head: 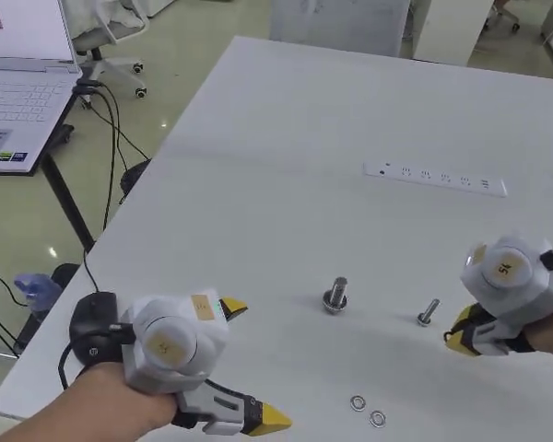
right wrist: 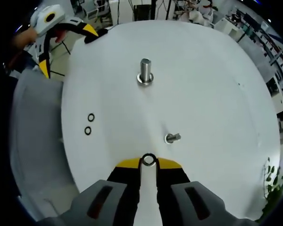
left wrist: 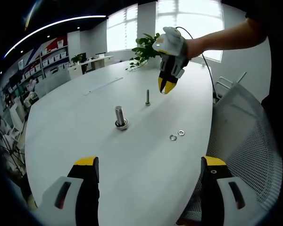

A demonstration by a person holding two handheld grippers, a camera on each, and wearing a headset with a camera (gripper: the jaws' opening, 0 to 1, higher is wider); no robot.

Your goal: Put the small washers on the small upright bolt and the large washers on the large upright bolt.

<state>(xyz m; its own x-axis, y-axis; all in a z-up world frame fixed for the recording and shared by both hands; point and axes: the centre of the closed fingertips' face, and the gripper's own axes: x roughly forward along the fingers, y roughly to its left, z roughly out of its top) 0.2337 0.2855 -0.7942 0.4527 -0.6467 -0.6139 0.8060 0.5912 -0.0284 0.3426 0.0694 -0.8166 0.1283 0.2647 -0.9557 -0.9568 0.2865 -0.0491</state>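
Observation:
The large bolt [head: 335, 295] stands upright at mid table, and the small bolt [head: 428, 313] stands to its right. My right gripper [right wrist: 149, 163] is shut on a washer [right wrist: 149, 159], held at its yellow tips just short of the small bolt [right wrist: 172, 137]; the same gripper [head: 461, 337] hovers right of that bolt in the head view. Two small washers [head: 358, 402] [head: 378, 419] lie flat near the front edge. My left gripper [head: 253, 364] is open at the front left, with nothing between its jaws, and looks at the large bolt [left wrist: 120, 117] from a distance.
A white power strip [head: 433, 177] lies at the back of the table. A laptop [head: 18, 83] sits on a side desk to the left, with cables below. A mesh chair [left wrist: 245, 136] stands by the table edge, and a plant [left wrist: 146, 47] is at the far end.

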